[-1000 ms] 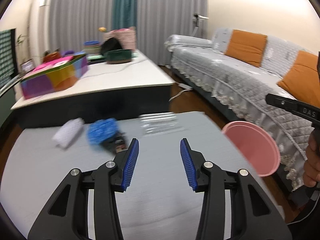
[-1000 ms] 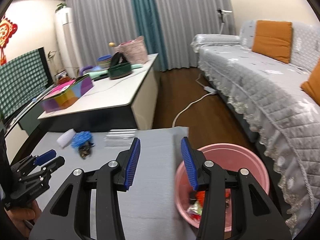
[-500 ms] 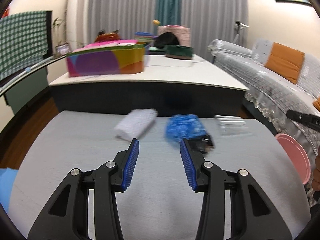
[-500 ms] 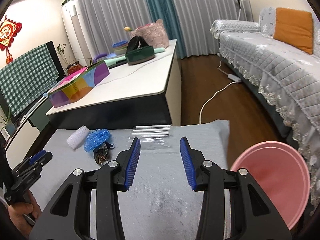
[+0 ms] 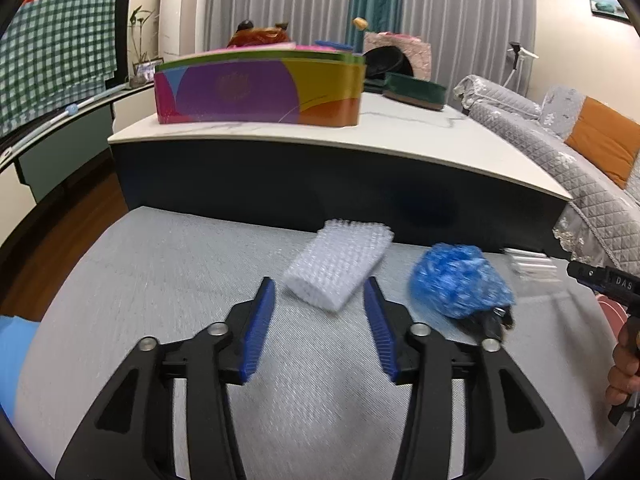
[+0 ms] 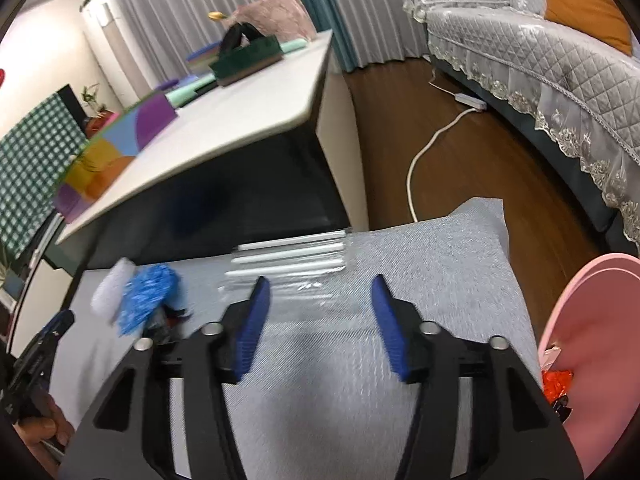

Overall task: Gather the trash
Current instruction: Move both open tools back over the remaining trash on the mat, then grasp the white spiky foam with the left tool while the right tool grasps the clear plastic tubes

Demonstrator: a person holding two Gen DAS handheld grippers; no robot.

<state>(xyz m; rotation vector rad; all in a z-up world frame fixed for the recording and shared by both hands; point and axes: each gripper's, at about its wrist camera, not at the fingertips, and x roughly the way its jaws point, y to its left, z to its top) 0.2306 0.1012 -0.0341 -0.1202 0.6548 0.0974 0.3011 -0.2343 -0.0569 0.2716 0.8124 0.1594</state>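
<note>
White foam wrap [image 5: 338,266] lies just ahead of the spread, empty left hand-held gripper [image 5: 319,294] — blue crumple [image 5: 458,280] beside it, right hand-held gripper [image 6: 320,300] likewise spread.

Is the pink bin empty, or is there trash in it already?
Not empty. The right wrist view shows red crinkly trash low inside the pink bin. Most of the bin is out of frame, so how full it is cannot be told.

The left claw [image 5: 319,304] is held low and level with its jaws spread wide and nothing between them. The right claw [image 6: 320,312] gapes likewise, seemingly tilted a little, though motion blur hinders judging.
</note>
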